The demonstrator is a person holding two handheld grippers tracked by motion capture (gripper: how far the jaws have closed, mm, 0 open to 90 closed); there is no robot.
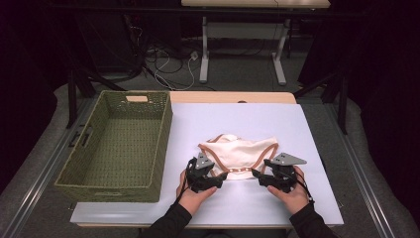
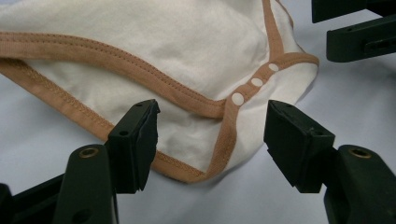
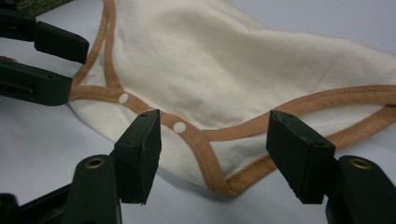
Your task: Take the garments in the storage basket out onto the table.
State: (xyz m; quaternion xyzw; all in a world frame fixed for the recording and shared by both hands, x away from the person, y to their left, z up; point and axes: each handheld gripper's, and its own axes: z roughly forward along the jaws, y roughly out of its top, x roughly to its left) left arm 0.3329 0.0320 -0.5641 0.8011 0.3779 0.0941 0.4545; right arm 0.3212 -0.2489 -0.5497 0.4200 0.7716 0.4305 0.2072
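Observation:
A cream baby bodysuit [image 1: 237,151] with tan trim lies flat on the white table cover [image 1: 307,198]. In the high view my left gripper [image 1: 220,177] sits at its near left corner and my right gripper [image 1: 257,174] at its near right corner. The left gripper [image 2: 212,121] is open, and the snap-fastened crotch edge [image 2: 257,82] of the bodysuit [image 2: 187,42] lies between its jaws, unpinched. The right gripper [image 3: 215,128] is also open around the trimmed corner of the bodysuit [image 3: 243,60], with a white snap [image 3: 179,127] beside its left pad.
A green woven basket [image 1: 163,134] stands on the table's left side with nothing in it. A person's hands and dark sleeves come in from the bottom edge. Beyond the table are cables on the floor and a desk's white legs [image 1: 204,49].

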